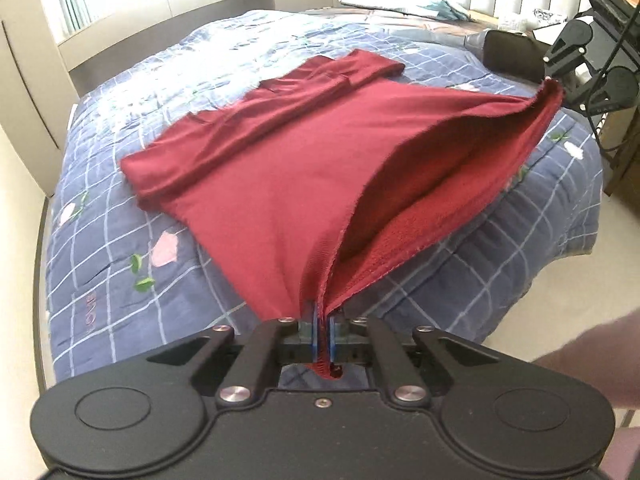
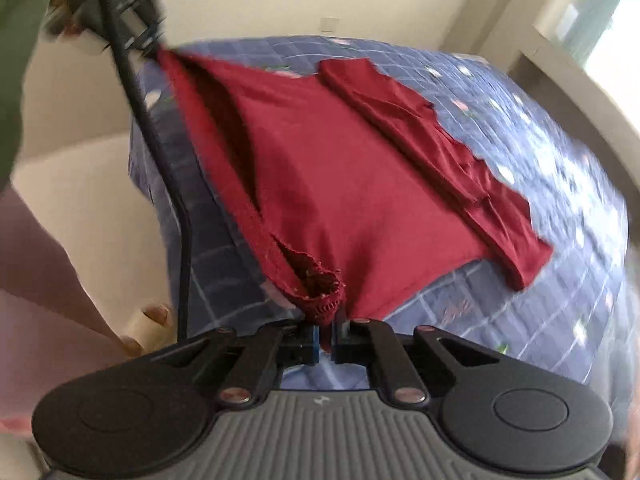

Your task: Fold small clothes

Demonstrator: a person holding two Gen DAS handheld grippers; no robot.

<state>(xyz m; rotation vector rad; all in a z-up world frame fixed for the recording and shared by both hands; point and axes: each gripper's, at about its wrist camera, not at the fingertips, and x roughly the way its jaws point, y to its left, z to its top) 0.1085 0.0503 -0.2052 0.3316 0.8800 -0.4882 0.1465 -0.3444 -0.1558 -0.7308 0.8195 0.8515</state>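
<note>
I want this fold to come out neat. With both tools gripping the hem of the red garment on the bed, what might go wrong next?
1. The left tool and right tool pinch only thin hem corners of the red garment; one may slip out.
2. The hem gapes open between them, so layers may separate.
3. The folded far end could drag across the quilt.

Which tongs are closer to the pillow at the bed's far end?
Right. The right tongs grip a corner of the red garment toward the pillow; the left tongs hold the corner farther down the bed.
</note>
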